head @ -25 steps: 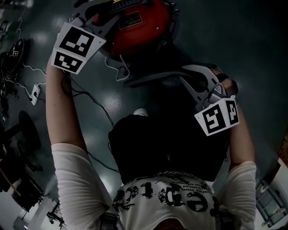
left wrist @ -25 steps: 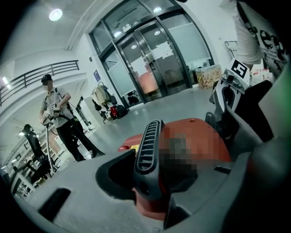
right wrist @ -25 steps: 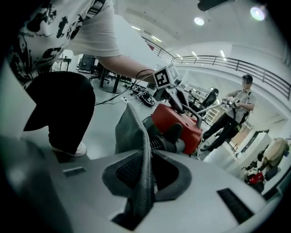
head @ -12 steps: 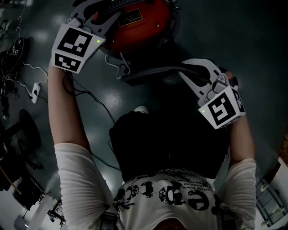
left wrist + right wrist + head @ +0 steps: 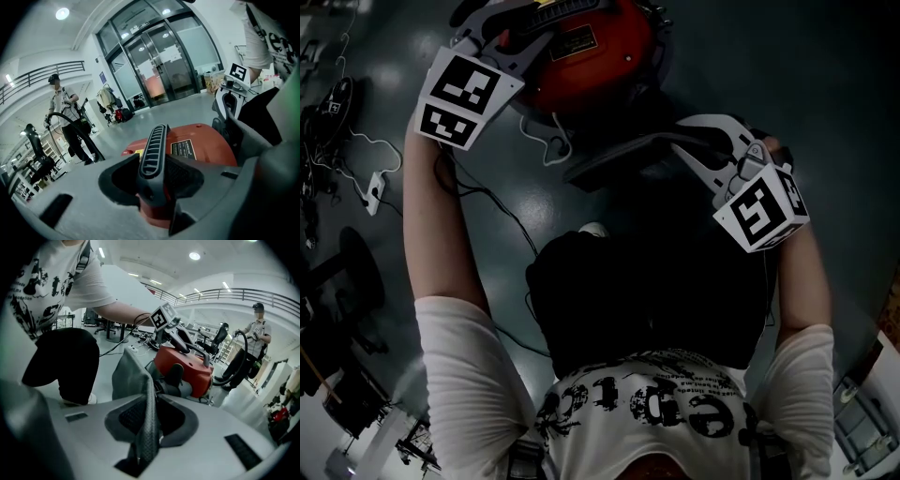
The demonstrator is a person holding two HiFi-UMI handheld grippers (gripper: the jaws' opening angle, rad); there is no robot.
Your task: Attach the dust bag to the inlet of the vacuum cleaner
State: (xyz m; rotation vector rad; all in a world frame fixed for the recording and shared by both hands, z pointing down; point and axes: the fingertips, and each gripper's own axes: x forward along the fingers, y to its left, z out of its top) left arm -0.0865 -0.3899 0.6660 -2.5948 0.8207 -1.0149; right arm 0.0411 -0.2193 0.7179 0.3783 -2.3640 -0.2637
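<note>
The red vacuum cleaner [image 5: 581, 56] stands on the floor at the top of the head view. My left gripper [image 5: 520, 37] is shut on its black ribbed handle [image 5: 152, 150], which runs straight between the jaws in the left gripper view. Just right of the vacuum hangs the grey dust bag [image 5: 614, 159], a flat dark sheet. My right gripper [image 5: 675, 155] is shut on the bag's near edge. In the right gripper view, the bag [image 5: 131, 376] rises from that gripper [image 5: 149, 427] towards the vacuum [image 5: 185, 364], whose inlet is hidden behind the bag.
White and black cables [image 5: 370, 150] and a power strip [image 5: 373, 195] lie on the floor at the left. A black chair base [image 5: 347, 272] stands below them. Another person with a vacuum hose [image 5: 253, 341] stands further off. My own legs [image 5: 647, 291] are just below the bag.
My right gripper has rolled slightly and risen a little, tilting the dust bag with it. The left gripper and the vacuum have stayed put.
</note>
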